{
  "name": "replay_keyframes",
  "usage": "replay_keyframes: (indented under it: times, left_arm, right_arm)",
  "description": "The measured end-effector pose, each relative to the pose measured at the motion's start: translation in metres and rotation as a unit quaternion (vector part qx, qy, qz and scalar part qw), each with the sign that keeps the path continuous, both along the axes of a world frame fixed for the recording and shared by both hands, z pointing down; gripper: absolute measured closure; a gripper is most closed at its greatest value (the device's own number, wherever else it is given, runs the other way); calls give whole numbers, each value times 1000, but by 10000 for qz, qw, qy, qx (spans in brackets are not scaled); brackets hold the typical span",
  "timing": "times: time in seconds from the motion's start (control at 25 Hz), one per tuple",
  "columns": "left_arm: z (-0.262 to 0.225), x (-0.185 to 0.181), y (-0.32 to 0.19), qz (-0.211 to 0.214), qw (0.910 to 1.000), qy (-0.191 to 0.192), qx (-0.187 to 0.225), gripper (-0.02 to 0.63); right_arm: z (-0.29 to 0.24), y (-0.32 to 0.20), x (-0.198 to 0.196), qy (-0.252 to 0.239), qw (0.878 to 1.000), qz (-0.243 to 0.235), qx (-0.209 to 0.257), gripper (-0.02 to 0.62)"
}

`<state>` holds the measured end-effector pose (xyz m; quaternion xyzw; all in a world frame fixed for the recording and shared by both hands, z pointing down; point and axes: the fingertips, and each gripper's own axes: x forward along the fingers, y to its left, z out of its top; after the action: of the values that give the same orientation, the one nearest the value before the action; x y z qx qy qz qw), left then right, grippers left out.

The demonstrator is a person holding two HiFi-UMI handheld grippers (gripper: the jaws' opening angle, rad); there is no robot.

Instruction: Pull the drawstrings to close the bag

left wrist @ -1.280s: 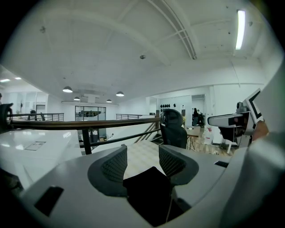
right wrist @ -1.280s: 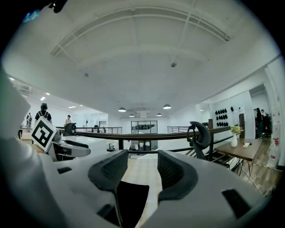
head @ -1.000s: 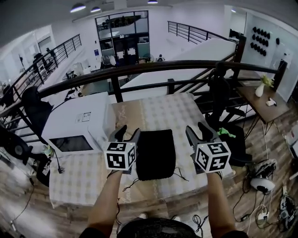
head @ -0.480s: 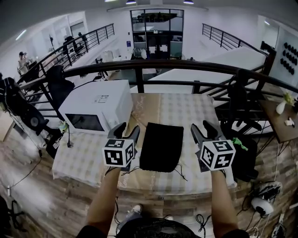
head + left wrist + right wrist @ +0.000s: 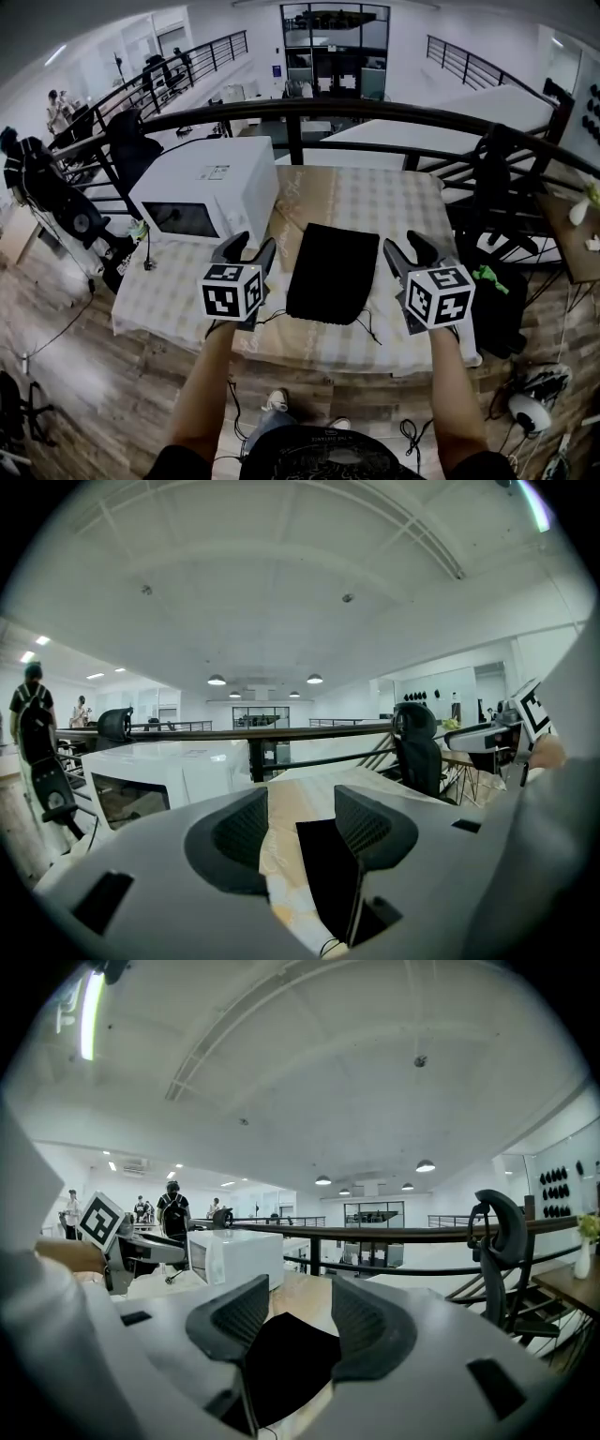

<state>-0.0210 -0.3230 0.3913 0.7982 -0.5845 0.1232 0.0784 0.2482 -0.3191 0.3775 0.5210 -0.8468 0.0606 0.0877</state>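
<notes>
Left gripper (image 5: 250,249) and right gripper (image 5: 406,247), both open and empty, flank the flat black fabric bag (image 5: 328,270) lying near-to-far on the checked-cloth table (image 5: 394,202), its thin black drawstrings (image 5: 366,328) trailing from the near end, one toward each.

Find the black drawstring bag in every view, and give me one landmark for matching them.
Head view: the black bag lies flat at picture centre.
Left gripper view: the bag is low centre, seen through the gap between the open jaws.
Right gripper view: the bag is low centre, filling the gap between the open jaws.
Shared landmark: the white microwave, left of the bag in all three views.
</notes>
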Motion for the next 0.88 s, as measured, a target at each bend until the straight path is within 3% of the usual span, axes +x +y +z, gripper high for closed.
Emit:
replay_keyframes:
  times: [0.36, 0.88]
  left_arm:
    - [70, -3, 16, 453, 9959, -414, -666, 382]
    - [152, -1, 46, 1127, 9782, -897, -1496, 382]
  right_arm:
    - [50, 10, -4, 157, 9987, -176, -457, 400]
    - [137, 41, -12, 287, 9895, -362, -1370, 400]
